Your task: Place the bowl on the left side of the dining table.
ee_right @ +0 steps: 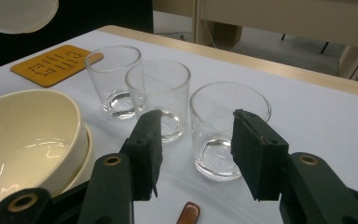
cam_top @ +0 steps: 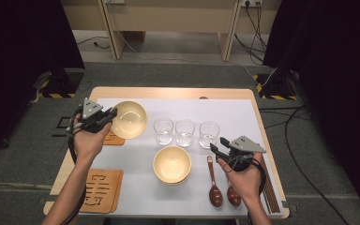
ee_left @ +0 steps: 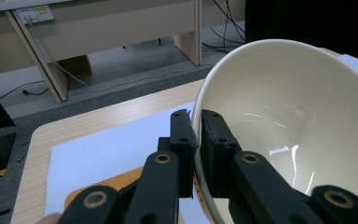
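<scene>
From the high view, the left gripper (cam_top: 113,113) holds a cream bowl (cam_top: 130,119) tilted above the table's (cam_top: 225,92) far-left part, over an orange coaster (cam_top: 114,138), while the right gripper (cam_top: 218,145) hovers half-open and empty near three glasses. In the left gripper view, the jaws pinch the bowl's (ee_left: 298,126) thin rim, one pad inside and one outside; glazed, stiff and breakable, it looks apt to slip or swing from so small a hold. In the right gripper view, the jaws stand apart just short of the nearest glass (ee_right: 224,130).

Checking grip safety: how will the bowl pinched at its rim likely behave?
The bowl looks glazed and glossy, so probably slippery. The left gripper clamps only the thin rim, so it may pivot. It looks ceramic, likely fragile if dropped.
</scene>
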The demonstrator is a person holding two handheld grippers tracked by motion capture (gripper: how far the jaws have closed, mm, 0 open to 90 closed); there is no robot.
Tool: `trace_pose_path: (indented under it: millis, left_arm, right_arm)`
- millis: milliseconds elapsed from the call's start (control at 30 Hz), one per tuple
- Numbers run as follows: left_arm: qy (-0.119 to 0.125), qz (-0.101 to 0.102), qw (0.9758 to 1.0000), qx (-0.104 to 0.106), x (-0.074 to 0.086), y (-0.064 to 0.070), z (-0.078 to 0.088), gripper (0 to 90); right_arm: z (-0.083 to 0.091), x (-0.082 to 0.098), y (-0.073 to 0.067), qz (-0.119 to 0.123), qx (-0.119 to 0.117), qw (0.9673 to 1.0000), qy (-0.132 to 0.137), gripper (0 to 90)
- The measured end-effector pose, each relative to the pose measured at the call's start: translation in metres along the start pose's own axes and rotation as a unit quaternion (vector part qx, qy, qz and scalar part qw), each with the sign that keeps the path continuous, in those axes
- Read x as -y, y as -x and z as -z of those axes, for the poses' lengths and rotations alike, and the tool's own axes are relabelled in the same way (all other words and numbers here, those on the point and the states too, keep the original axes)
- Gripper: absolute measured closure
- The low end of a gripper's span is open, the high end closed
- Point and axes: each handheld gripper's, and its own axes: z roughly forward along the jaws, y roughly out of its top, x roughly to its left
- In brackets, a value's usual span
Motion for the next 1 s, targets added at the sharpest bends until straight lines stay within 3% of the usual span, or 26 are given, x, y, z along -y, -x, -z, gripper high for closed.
trace_pose_path:
  millis: [1000]
  left_arm:
    - [-0.02, 0.022, 0.9988, -0.038, 0.004, -0.031, -0.029, 83.0]
  right_arm:
    - [-0.001, 0.001, 0.002, 0.0, 0.0, 1.0, -0.002, 53.5]
